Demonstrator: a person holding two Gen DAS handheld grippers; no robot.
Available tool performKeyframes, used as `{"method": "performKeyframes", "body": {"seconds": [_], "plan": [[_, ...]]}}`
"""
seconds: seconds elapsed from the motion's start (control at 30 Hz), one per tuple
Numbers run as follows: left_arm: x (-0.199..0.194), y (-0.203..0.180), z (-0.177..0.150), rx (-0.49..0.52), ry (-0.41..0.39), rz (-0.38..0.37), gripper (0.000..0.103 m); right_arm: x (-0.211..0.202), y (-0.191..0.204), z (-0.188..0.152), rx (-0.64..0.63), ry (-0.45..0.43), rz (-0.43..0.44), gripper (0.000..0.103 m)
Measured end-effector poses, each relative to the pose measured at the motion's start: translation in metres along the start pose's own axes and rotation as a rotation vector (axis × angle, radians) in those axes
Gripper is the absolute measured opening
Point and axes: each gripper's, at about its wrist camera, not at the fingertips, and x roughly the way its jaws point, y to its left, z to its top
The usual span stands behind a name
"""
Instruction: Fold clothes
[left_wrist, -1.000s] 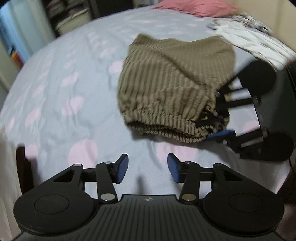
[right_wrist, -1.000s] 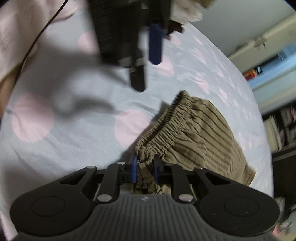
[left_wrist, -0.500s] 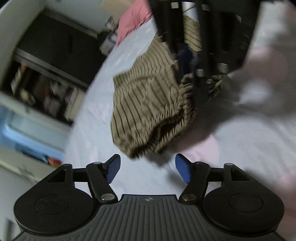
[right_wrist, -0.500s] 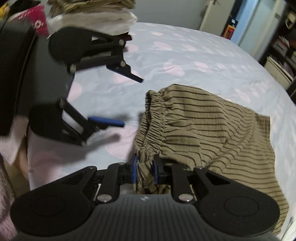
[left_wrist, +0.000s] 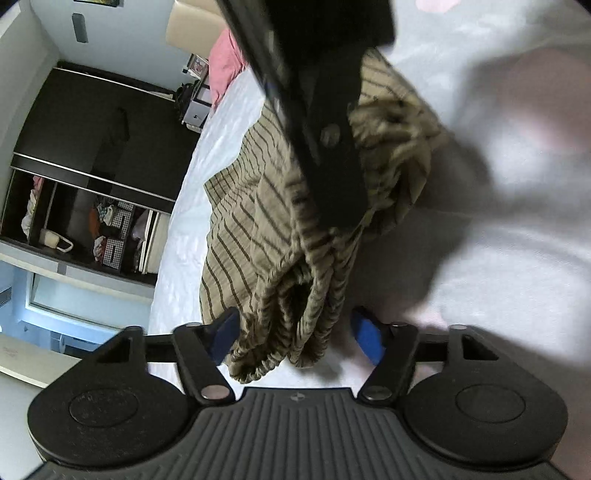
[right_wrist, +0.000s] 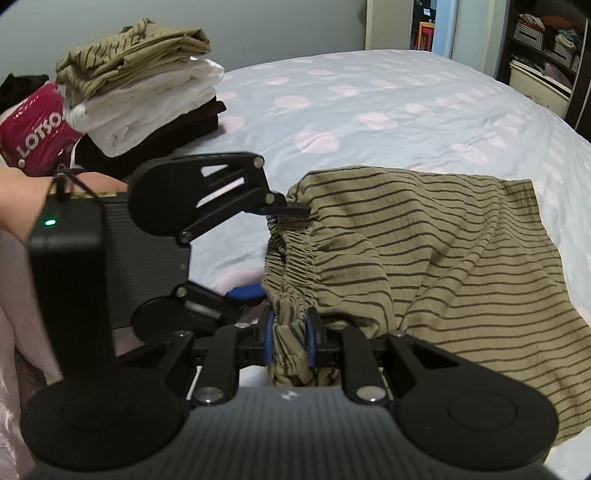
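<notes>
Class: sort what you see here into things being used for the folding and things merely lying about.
In use:
striped olive shorts
right gripper, shut on the waistband
left gripper, open around the waistband

Lying about:
stack of folded clothes
pink Lotso bag
pink pillow

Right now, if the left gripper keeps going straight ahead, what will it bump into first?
Probably the striped shorts. The left gripper is open, and the bunched waistband already sits between its fingers, so cloth comes first. The right gripper, shut on the same waistband, is just beyond; depth is hard to judge.

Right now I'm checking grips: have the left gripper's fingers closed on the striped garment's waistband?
No: the left gripper stands open, its fingers either side of the striped garment's gathered waistband.
</notes>
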Motion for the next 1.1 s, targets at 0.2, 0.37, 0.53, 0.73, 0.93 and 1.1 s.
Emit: {"method": "performKeyframes", "body": {"seconds": [0.2,0.37,0.53,0.73,0.93,1.1], "plan": [[-0.003,0.013,0.001,-0.016,0.025,-0.037,0.028,-0.006,-0.003,-0.004,0.003,-0.003,-0.007,0.019],[-0.016,0.016,0.000,0.039,0.018,-0.062,0.020,-0.013,0.002,-0.010,-0.009,-0.003,-0.003,0.019],[-0.052,0.011,-0.004,0.141,0.003,-0.108,0.016,-0.030,0.018,-0.022,-0.040,-0.012,0.016,0.019],[-0.100,-0.002,-0.005,0.262,-0.032,-0.169,0.016,-0.063,0.045,-0.046,-0.083,0.014,0.054,0.019],[-0.153,-0.009,0.001,0.291,-0.061,-0.312,0.016,-0.103,0.076,-0.082,-0.056,0.016,0.069,0.019],[-0.183,-0.005,0.004,0.252,-0.073,-0.445,0.016,-0.126,0.106,-0.112,-0.023,0.008,0.061,0.019]]}}
